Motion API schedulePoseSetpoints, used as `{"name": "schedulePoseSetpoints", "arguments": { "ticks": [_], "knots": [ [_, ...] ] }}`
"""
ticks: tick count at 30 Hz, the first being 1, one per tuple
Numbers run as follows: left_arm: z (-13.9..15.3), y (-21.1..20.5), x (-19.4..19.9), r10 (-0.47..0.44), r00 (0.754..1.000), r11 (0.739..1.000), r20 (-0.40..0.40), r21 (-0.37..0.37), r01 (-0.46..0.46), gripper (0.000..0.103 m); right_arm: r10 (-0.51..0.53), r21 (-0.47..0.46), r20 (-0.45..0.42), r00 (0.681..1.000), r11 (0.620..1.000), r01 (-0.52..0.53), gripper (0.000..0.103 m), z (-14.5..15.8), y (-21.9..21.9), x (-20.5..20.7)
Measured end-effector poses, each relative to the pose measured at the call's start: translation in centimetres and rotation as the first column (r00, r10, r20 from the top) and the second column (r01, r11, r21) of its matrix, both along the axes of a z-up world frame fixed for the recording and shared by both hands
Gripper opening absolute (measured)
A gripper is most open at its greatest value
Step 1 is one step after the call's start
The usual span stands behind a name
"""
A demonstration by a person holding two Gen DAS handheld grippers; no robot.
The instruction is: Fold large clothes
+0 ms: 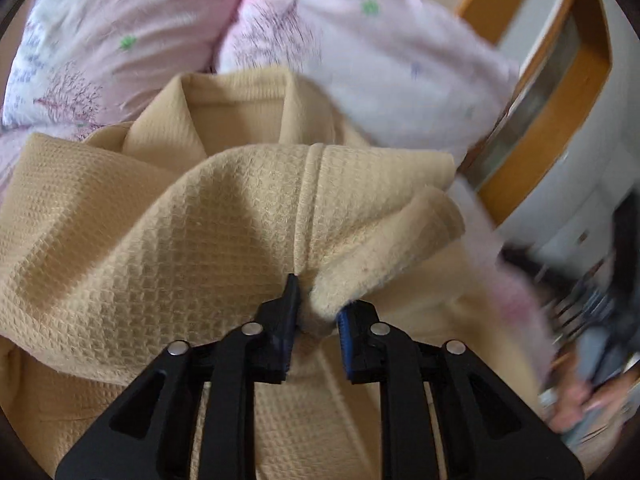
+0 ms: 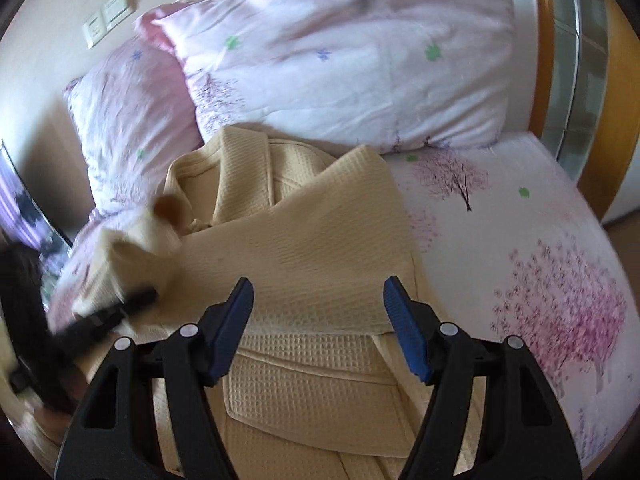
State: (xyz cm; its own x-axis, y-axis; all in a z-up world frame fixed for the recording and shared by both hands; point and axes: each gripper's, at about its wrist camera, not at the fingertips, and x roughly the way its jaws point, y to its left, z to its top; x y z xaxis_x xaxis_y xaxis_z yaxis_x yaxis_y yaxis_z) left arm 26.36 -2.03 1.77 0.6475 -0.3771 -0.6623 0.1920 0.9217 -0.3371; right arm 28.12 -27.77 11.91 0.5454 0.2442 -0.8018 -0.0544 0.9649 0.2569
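Beige waffle-weave robe [image 2: 304, 248] is being spread on the bed [image 2: 520, 216], its collar just below two pillows [image 2: 344, 80]. A fold of it is being gripped by the left claw [image 1: 316, 312]. The right claw [image 2: 318, 320] is being held released over the robe. Open sheet is lying at the right, edged by a wooden headboard [image 2: 544, 60].

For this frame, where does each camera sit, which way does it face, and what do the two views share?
Left wrist: on the left gripper, angled down at the beige waffle robe pinched between its fingers.
Right wrist: on the right gripper, jaws apart, empty, above the robe; left gripper blurred at left.
Shared: robe, floral pillows, bed.
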Motion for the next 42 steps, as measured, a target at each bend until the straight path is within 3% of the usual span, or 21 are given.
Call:
{"name": "schedulePoseSetpoints", "arguments": {
  "ticks": [1, 2, 3, 5, 6, 10, 14, 18, 22, 24, 26, 27, 31, 35, 37, 39, 41, 42],
  "knots": [
    [-0.2, -0.8, -0.1, -0.012, 1.000, 0.998, 0.004, 0.057, 0.012, 0.022, -0.004, 0.015, -0.008, 1.000, 1.000, 0.004, 0.068, -0.1, -0.2, 0.1],
    [-0.2, -1.3, -0.2, -0.028, 1.000, 0.996, 0.013, 0.089, 0.027, 0.034, -0.009, 0.041, -0.021, 1.000, 0.999, 0.010, 0.068, -0.2, -0.3, 0.3],
    [-0.3, -1.7, -0.4, -0.047, 0.999, 0.994, 0.019, 0.101, 0.045, 0.055, -0.010, 0.058, -0.030, 1.000, 0.998, 0.012, 0.068, -0.3, -0.4, 0.4],
    [0.3, -2.2, -1.5, -0.103, 0.994, 0.991, 0.030, 0.084, 0.100, 0.083, -0.001, 0.107, -0.050, 0.999, 0.994, 0.006, 0.068, -0.4, -0.4, 0.6],
    [0.9, -2.1, -2.5, -0.132, 0.990, 0.989, 0.045, 0.074, 0.129, 0.087, 0.007, 0.139, -0.064, 0.998, 0.990, 0.002, 0.068, -0.5, -0.4, 0.7],
    [2.5, -0.2, -6.2, -0.162, 0.980, 0.983, 0.114, 0.108, 0.150, 0.091, 0.074, 0.288, -0.136, 0.988, 0.957, -0.032, 0.068, -1.3, 0.4, 1.1],
    [2.6, 5.2, -6.3, -0.023, 0.993, 0.991, 0.115, 0.136, 0.007, 0.091, 0.180, 0.416, -0.218, 0.959, 0.906, -0.076, 0.068, -3.3, 2.6, 1.8],
    [2.7, 11.6, -5.7, 0.182, 0.980, 0.970, 0.082, 0.148, -0.193, 0.091, 0.204, 0.385, -0.200, 0.958, 0.916, -0.114, 0.068, -3.5, 4.7, 2.0],
    [2.3, 15.7, -4.9, 0.314, 0.946, 0.927, 0.074, 0.189, -0.323, 0.091, 0.158, 0.324, -0.075, 0.985, 0.938, -0.126, 0.065, -1.6, 5.6, 1.6],
    [2.1, 16.5, -4.7, 0.333, 0.941, 0.923, 0.062, 0.184, -0.339, 0.091, 0.187, 0.329, -0.035, 0.982, 0.930, -0.165, 0.057, -0.9, 6.4, 1.6],
    [1.7, 16.6, -4.3, 0.340, 0.939, 0.919, 0.052, 0.192, -0.343, 0.091, 0.213, 0.270, -0.053, 0.976, 0.944, -0.191, 0.028, -1.2, 7.7, 1.9],
    [1.7, 16.5, -4.1, 0.340, 0.939, 0.918, 0.051, 0.198, -0.343, 0.091, 0.218, 0.263, -0.054, 0.974, 0.944, -0.197, 0.004, -1.3, 7.7, 1.9],
    [0.8, 15.8, -4.0, 0.329, 0.944, 0.915, 0.031, 0.234, -0.327, 0.091, 0.224, 0.186, -0.003, 0.975, 0.958, -0.220, 0.004, -1.0, 7.7, 0.5],
    [-0.5, 15.3, -3.9, 0.313, 0.950, 0.913, -0.001, 0.275, -0.301, 0.091, 0.219, 0.084, -0.211, 0.953, 0.975, -0.205, 0.004, -6.1, 8.0, 0.4],
    [-1.3, 15.2, -3.6, 0.307, 0.951, 0.913, -0.029, 0.293, -0.286, 0.091, 0.213, 0.109, -0.247, 0.945, 0.975, -0.191, 0.006, -7.5, 7.7, 0.5],
    [-1.8, 15.3, -3.5, 0.307, 0.951, 0.913, -0.042, 0.294, -0.282, 0.091, 0.211, 0.156, -0.232, 0.949, 0.971, -0.178, 0.012, -6.8, 7.1, 0.6],
    [-2.0, 15.6, -3.6, 0.310, 0.950, 0.914, -0.044, 0.287, -0.285, 0.091, 0.204, 0.206, -0.181, 0.962, 0.964, -0.166, 0.047, -5.3, 6.0, 0.4],
    [-2.0, 15.7, -3.6, 0.310, 0.950, 0.916, -0.043, 0.283, -0.286, 0.091, 0.195, 0.217, -0.155, 0.968, 0.963, -0.159, 0.072, -4.8, 5.6, 0.5]
  ]
}}
